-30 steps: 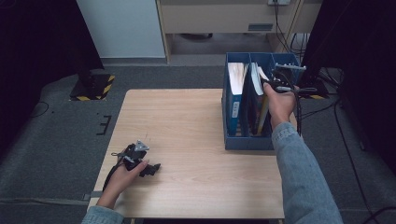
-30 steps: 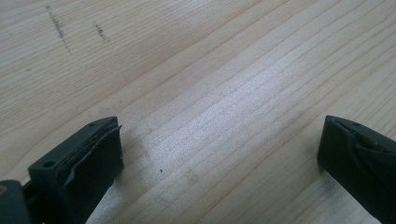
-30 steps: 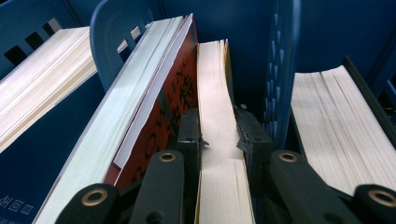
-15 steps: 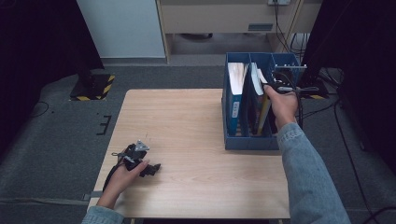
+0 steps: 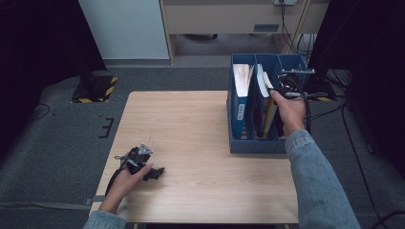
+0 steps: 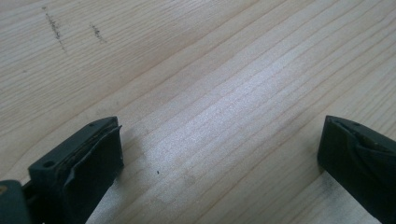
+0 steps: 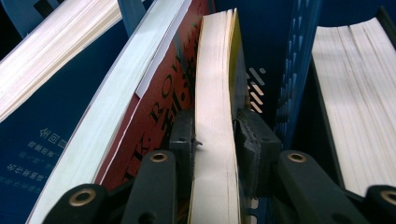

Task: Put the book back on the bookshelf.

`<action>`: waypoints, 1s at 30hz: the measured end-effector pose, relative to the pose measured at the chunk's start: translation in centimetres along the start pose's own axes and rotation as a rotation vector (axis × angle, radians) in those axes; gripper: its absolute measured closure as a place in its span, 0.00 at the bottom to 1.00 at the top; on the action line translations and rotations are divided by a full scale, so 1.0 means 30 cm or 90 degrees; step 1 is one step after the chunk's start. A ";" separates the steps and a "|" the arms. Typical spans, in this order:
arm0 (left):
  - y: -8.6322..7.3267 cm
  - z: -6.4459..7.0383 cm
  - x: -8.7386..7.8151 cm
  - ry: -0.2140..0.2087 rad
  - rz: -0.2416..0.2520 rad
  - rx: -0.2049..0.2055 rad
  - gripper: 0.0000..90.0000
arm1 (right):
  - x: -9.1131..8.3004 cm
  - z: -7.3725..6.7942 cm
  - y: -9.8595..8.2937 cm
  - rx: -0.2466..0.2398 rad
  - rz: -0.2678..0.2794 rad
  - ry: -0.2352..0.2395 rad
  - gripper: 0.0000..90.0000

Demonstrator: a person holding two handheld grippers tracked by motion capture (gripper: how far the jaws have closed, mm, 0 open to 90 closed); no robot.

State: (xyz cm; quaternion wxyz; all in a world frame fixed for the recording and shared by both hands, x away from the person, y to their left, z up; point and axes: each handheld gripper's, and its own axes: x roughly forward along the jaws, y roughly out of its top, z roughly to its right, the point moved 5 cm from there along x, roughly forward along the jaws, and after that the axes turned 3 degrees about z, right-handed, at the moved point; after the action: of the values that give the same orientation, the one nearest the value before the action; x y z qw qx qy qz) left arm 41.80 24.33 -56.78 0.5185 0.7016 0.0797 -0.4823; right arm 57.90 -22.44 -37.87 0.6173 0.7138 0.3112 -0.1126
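In the high view we see the right forearm in a denim sleeve (image 5: 315,176) rising from the lower right of the frame to the blue file rack (image 5: 239,140) at the right centre. The right gripper (image 5: 282,93) is over the rack's middle compartment. In the right gripper view its jaws are closed narrow on the yellow-covered book (image 7: 215,93), pads pressing both sides of the page block; this book stands tilted beside a red book (image 7: 159,107). At the lower left of the high view, the left hand (image 5: 126,179) rests on the wooden table (image 5: 191,124) with the left gripper (image 5: 155,171), its jaws spread wide above bare wood.
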 end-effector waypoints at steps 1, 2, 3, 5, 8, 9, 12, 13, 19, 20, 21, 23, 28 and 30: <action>0.000 0.000 0.000 0.000 0.000 0.000 0.00 | 0.000 0.000 0.000 0.000 0.000 0.000 0.76; 0.000 0.000 0.000 0.000 0.000 0.000 0.00 | -0.002 -0.001 -0.001 0.001 0.000 0.006 0.74; 0.000 0.000 0.000 0.000 0.000 0.000 0.00 | -0.002 -0.001 -0.001 0.001 0.000 0.006 0.74; 0.000 0.000 0.000 -0.002 0.000 0.001 0.00 | -0.010 0.003 -0.002 0.005 0.005 0.008 0.70; 0.001 0.001 0.001 -0.002 0.001 0.002 0.00 | -0.023 0.006 -0.004 0.000 0.005 0.007 0.64; 0.001 0.001 0.001 -0.002 0.001 0.001 0.00 | -0.023 0.006 -0.004 0.000 0.005 0.007 0.64; 0.001 0.001 0.001 -0.001 0.001 0.001 0.00 | -0.050 0.006 -0.009 -0.004 0.012 0.009 0.58; 0.001 0.001 0.002 -0.001 0.001 0.001 0.00 | -0.055 0.007 -0.011 -0.009 0.011 0.009 0.57; 0.001 0.003 0.002 -0.002 0.001 -0.001 0.00 | -0.082 0.007 -0.021 -0.019 0.011 0.012 0.54; 0.001 0.003 0.002 -0.002 0.001 -0.001 0.00 | -0.095 0.006 -0.025 -0.023 0.012 0.014 0.52; 0.001 0.003 0.002 -0.002 0.001 -0.001 0.00 | -0.095 0.006 -0.025 -0.023 0.012 0.014 0.52; 0.001 0.002 0.001 -0.002 -0.001 0.001 0.00 | -0.110 0.006 -0.034 -0.030 0.011 0.013 0.50; 0.001 0.002 0.001 -0.001 -0.001 0.002 0.00 | -0.136 0.003 -0.046 -0.035 0.008 0.014 0.48; 0.001 0.002 0.001 -0.001 -0.001 0.002 0.00 | -0.140 0.001 -0.049 -0.032 0.008 0.015 0.47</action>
State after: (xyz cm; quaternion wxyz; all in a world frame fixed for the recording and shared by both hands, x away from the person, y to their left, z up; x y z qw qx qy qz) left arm 41.79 24.27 -56.79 0.5170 0.7018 0.0792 -0.4838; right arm 53.77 -23.69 -36.76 0.6320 0.7012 0.3167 -0.0928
